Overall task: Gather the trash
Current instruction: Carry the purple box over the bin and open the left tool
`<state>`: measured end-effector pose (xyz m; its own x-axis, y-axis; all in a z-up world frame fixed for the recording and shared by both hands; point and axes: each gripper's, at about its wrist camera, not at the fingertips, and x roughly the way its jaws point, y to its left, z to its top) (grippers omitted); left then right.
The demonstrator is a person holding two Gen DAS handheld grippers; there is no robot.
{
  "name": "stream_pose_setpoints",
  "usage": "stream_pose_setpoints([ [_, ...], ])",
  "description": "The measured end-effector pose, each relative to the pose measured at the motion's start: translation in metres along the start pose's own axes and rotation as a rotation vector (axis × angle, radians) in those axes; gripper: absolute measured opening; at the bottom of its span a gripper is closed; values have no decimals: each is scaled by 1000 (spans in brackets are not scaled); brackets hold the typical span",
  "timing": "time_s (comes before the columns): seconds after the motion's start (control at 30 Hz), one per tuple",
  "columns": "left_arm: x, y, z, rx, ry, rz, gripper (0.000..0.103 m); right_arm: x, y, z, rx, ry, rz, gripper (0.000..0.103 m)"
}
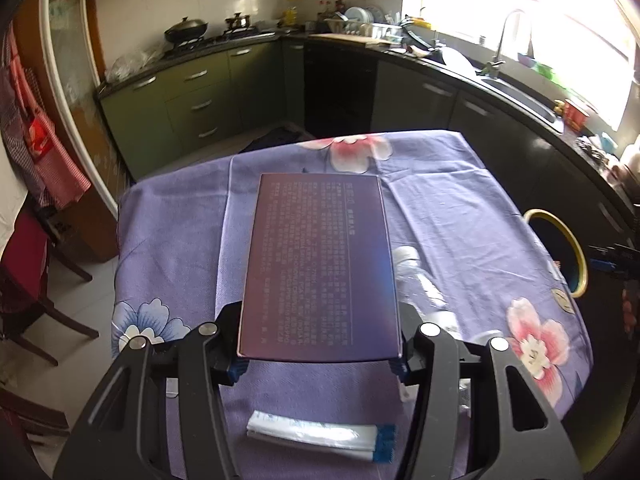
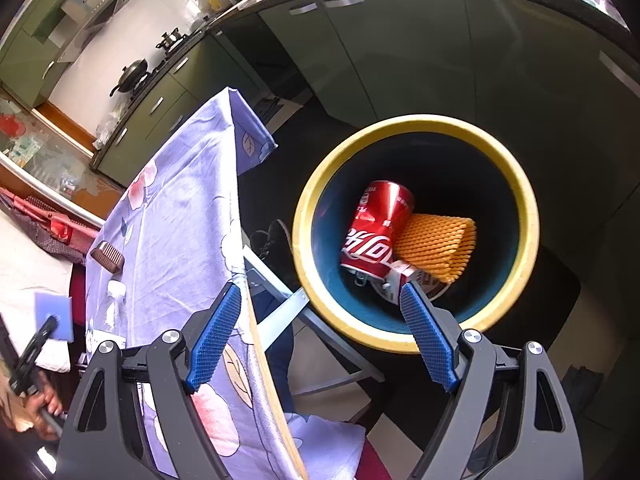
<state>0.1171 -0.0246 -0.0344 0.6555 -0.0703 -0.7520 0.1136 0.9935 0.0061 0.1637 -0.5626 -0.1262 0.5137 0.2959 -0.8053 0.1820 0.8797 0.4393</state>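
My left gripper [image 1: 318, 364] clamps a flat purple box [image 1: 320, 264] by its near end, one blue pad on each long side, and holds it level above the table [image 1: 460, 208]. The box face carries rows of small pale print that I cannot read. Beneath it, on the purple floral tablecloth [image 1: 180, 240], a white and blue sachet [image 1: 320, 438] lies at six o'clock from the box, between my gripper's arms. A clear plastic bottle [image 1: 416, 276] lies on its side just beside the box at about four o'clock, partly hidden by my right finger. At three o'clock, beyond the table edge, the yellow rim of the trash bin [image 1: 576, 248] shows.

My right gripper [image 2: 320, 332] hangs with its jaws wide apart and nothing between the blue ribbed pads [image 2: 214, 340]. It points down past the table edge toward the bin [image 2: 528, 216], which stands on the floor at about one o'clock from my fingertips. Inside the dark blue bin lie a red Coca-Cola can [image 2: 376, 232] on its side, an orange foam fruit net [image 2: 440, 244] touching it at three o'clock, and a crumpled paper wrapper [image 2: 416, 280] under both. In this view the cloth-covered table runs off toward ten o'clock, with a small brown ridged object [image 2: 107, 256] on it, and the bottle [image 2: 114, 312] near it at six o'clock.
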Motion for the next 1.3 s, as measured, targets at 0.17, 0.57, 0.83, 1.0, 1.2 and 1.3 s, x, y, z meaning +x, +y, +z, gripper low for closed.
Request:
stream_pose_setpoints([
  [0.17,-37,-33,7,89,-41,-100,51,-13,-10,-4,4,-50,-48,81],
  [0.57,-19,-205,63,379,-7,-409,51,-64,-65,-14,65,-195,-97,81],
  [0.83,51,-345,79,535,109,-557,51,-89,-115,-29,146,-239,-118,82],
  [1.0,92,-407,78,592,151,-586,51,-96,-142,-37,201,-238,-136,82],
  [1.2,128,-464,74,637,162,-598,61,-102,-155,-41,236,-242,-149,82],
  [1.3,130,-470,79,626,133,-587,65,-106,-150,-43,225,-244,-145,82],
])
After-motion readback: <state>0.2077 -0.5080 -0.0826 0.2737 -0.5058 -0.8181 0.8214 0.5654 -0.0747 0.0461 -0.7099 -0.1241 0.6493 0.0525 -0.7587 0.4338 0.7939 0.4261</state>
